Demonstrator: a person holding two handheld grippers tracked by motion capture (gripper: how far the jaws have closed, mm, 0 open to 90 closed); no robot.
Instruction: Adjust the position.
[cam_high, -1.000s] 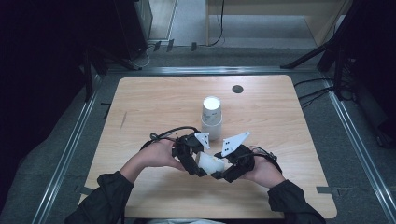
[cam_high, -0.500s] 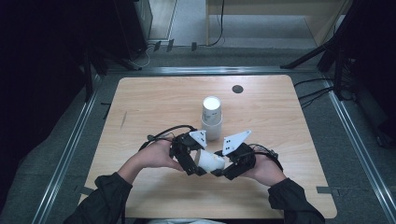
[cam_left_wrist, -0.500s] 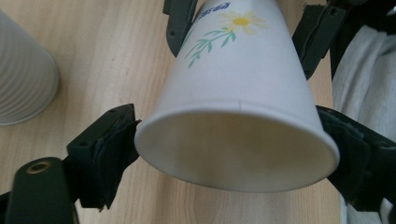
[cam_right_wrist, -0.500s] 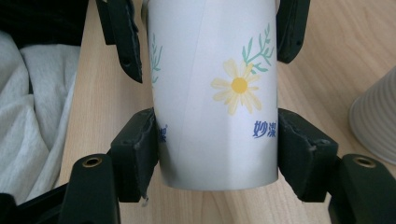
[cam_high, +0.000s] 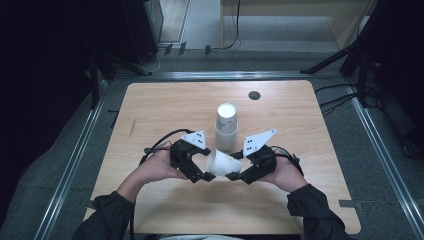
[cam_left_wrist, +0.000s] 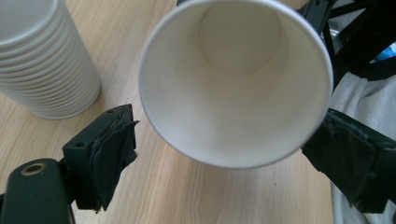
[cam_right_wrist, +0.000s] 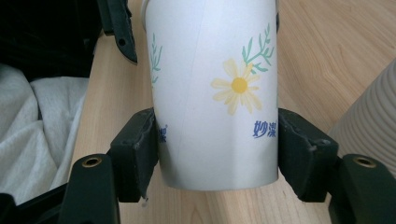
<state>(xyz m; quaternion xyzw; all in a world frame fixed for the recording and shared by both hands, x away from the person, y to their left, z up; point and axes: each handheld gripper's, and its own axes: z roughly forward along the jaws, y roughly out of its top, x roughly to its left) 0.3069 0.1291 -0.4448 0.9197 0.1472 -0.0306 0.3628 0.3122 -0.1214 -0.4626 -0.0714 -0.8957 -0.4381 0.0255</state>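
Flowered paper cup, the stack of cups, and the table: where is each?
Flowered paper cup (cam_right_wrist: 215, 93), right gripper view, printed side wall.
Stack of cups (cam_high: 226, 125), high view, upper side.
Table (cam_high: 165, 110), high view, bare wood.

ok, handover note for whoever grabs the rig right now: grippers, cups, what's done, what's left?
Left gripper: jaws have just been opening, now wide; the cup's mouth sits between them, left pad clear of the rim.
Right gripper: shut on the loose paper cup near its base, cup lying sideways above the table.
Stack of cups: upside down at mid-table, just behind the grippers.
Done: one cup is apart from the stack, in the right gripper alone.
Left: probably set that cup down, then the next one.
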